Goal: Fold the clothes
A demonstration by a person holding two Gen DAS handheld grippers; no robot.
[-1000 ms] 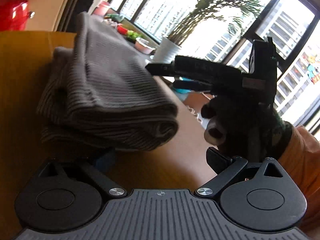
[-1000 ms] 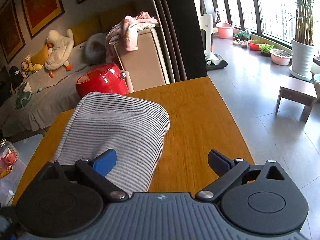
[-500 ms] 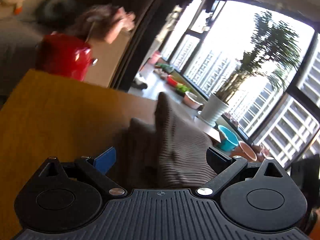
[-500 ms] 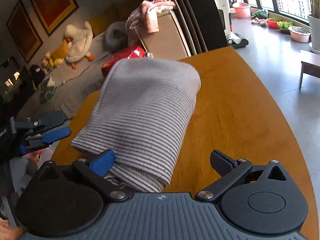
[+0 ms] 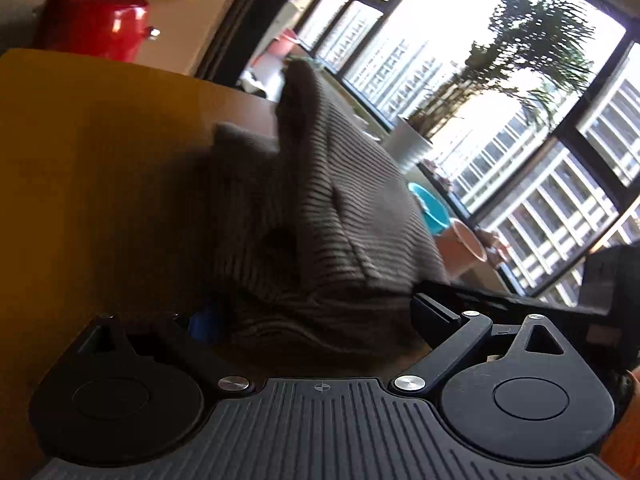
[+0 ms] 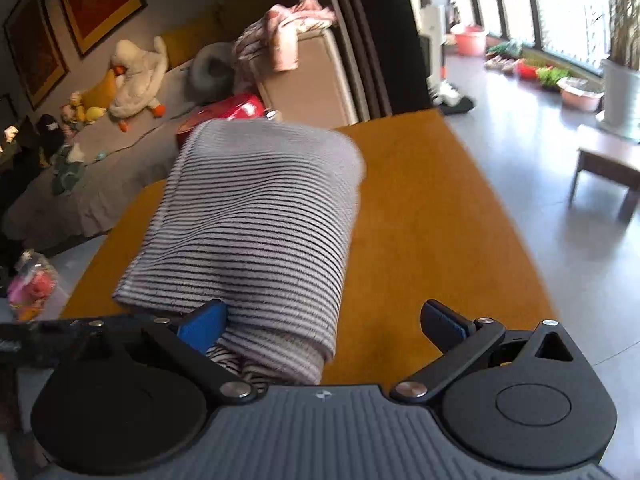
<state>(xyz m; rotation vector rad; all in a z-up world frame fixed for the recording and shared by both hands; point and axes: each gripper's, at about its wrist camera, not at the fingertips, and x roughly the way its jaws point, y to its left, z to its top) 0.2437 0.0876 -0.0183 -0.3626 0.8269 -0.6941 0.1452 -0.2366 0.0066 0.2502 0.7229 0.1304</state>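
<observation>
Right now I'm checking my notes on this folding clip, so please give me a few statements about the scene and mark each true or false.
1. The striped cloth lies folded on the orange table. True.
2. The right tongs are clamped shut on the cloth. False: they stand wide open, with the cloth's near end between them.
3. A red pot shows beyond the table's far edge. True.
4. The cloth is plain white. False: it is grey with dark stripes.
5. The left tongs are open. True.
6. The potted plant stands on the table. False: it stands on the floor by the window.
</observation>
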